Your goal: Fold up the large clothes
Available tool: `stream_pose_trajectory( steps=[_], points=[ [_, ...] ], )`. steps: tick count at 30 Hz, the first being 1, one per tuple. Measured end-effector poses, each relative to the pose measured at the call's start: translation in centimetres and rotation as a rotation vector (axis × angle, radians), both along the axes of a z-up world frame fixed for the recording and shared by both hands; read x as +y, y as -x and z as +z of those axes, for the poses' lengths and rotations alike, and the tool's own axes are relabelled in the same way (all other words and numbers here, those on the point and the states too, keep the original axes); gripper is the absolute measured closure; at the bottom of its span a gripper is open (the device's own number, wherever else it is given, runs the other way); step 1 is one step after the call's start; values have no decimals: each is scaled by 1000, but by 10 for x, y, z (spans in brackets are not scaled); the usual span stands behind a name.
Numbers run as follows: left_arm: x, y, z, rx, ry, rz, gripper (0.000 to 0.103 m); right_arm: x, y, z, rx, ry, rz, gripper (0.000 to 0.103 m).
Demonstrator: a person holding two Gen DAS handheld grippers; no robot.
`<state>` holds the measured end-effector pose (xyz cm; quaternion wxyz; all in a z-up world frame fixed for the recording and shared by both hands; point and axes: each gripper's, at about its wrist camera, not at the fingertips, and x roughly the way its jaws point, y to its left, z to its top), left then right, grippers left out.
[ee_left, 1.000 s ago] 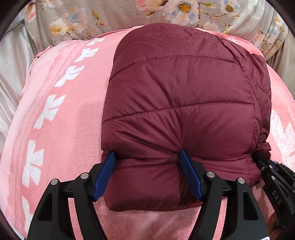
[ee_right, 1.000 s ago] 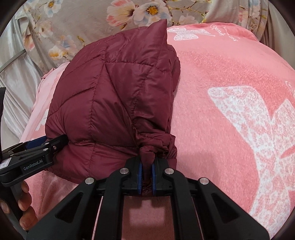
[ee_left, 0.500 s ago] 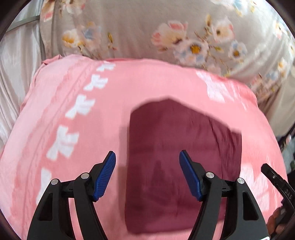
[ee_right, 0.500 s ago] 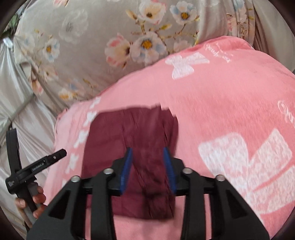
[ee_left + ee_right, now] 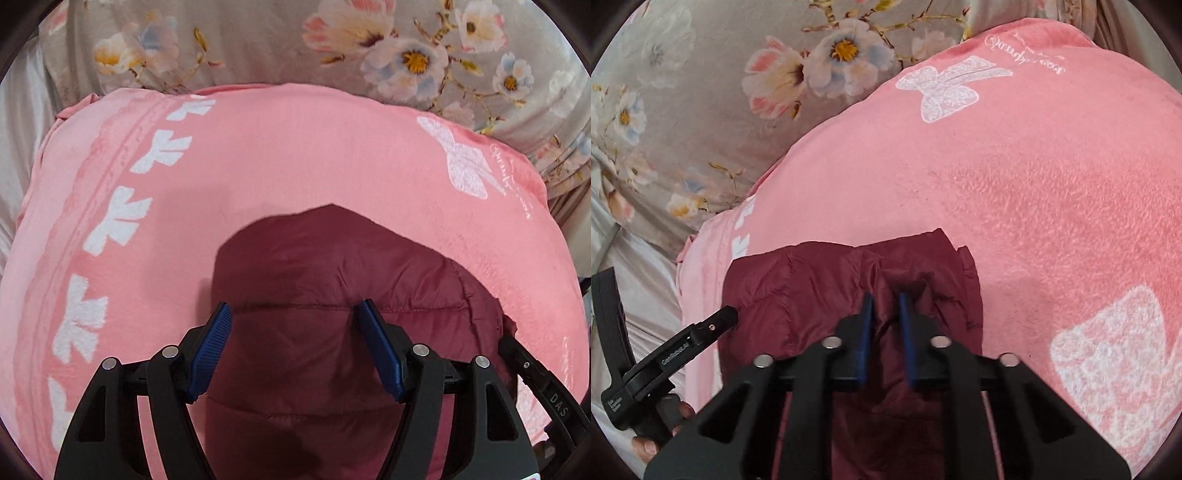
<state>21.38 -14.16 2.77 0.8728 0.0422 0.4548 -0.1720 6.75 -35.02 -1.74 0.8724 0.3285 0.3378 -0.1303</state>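
Maroon puffer jacket [image 5: 332, 295] is folded into a compact bundle, lying on the pink blanket [image 5: 295, 155] near my edge of it. My left gripper [image 5: 295, 347] is spread wide over the near part of the jacket, blue pads [image 5: 210, 347] apart with quilted fabric showing between them; nothing pinched, and I can't tell if the pads touch the fabric. A horizontal quilting seam runs across the jacket right at fingertip level in the left wrist view. My right gripper [image 5: 886, 325] is only narrowly parted, jaws nearly parallel, with a raised ridge of jacket [image 5: 820, 288] fabric sitting in the gap; pads don't look pressed onto it, so I read that as slightly spread, not clamping. In the right wrist view the jacket's far edge is wrinkled and uneven, with a small flap sticking out on its right side. The left gripper [image 5: 727, 317] shows there from the side, tip right at the jacket's left edge, my left hand [image 5: 661, 424] wrapped round its handle. The right gripper's [image 5: 532, 373] black body shows at the jacket's right side in the left wrist view. Blanket [image 5: 1034, 184] has white bow prints and a row of white motifs down its left border. Grey floral bedding [image 5: 258, 44] lies beyond the blanket.
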Motion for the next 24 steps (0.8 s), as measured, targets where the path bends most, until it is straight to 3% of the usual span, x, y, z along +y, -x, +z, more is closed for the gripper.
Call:
stream_pose_trajectory(
  steps=[7, 14, 24],
  points=[
    [-11, 2, -31, -45, -36, 5, 19, 6, -3, -21, 29, 106, -4, 99],
    [-13, 3, -44, -79, -44, 20, 13, 23, -18, -38, 70, 241, 11, 99],
    [-17, 1, -57, -108, -61, 34, 6, 21, -22, -49, 54, 240, 22, 99]
  ],
)
